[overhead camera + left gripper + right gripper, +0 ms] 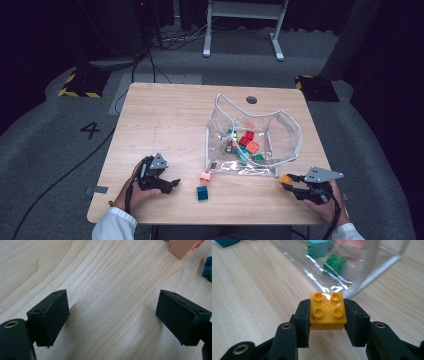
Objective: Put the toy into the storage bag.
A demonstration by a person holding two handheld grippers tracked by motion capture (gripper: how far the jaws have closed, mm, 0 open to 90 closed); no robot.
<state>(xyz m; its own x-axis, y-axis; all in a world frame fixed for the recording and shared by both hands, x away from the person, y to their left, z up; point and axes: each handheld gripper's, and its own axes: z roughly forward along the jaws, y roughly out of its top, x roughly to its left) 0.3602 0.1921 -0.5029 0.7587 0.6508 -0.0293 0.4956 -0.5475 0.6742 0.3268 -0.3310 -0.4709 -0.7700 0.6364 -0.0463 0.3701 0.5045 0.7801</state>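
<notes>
Wooden table [165,120] | grey carpet [45,150] | left hand-held gripper [167,186] apart | right [289,183] clamps yellow brick [285,179]

This looks like a lab or recording room set up for tests. A lone wooden bench [165,115] stands on grey carpet [60,150] marked with a number 4 [90,130]. Yellow-and-black hazard tape [80,85] marks stand bases on the floor, cables [165,37] trail across it, dark curtains close off the back, and a white metal frame [245,25] stands behind.
</notes>
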